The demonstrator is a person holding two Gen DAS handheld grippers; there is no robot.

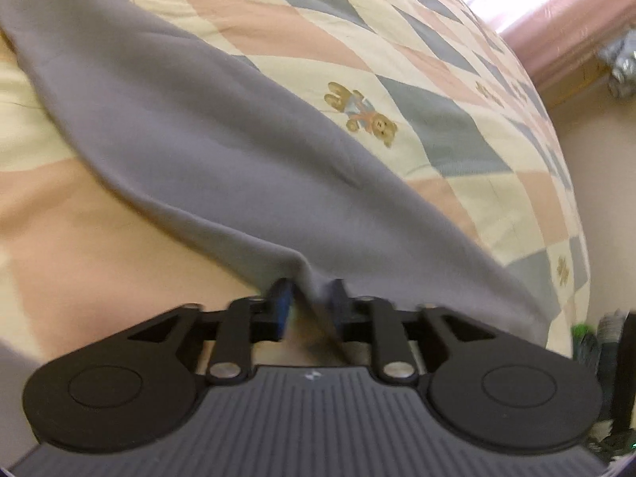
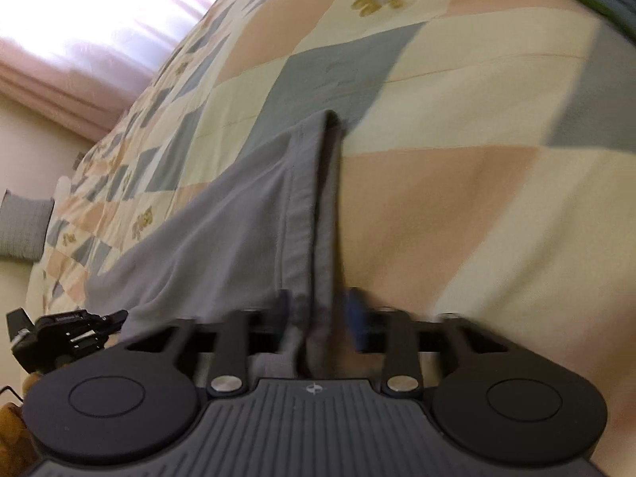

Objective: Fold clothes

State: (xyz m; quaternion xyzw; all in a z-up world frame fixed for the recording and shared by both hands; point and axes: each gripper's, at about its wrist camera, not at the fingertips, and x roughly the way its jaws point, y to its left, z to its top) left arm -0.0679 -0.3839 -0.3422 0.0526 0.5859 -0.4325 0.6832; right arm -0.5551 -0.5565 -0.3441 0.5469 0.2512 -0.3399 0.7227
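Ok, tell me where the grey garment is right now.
The grey garment lies across the patchwork quilt, beside a teddy print, its near edge between both grippers' fingers.

No words or numbers can be read. Each gripper body carries only a small white logo mark at its 12 o'clock edge, on the left gripper (image 1: 310,304) and the right gripper (image 2: 318,310); lettering on the other device is blurred.
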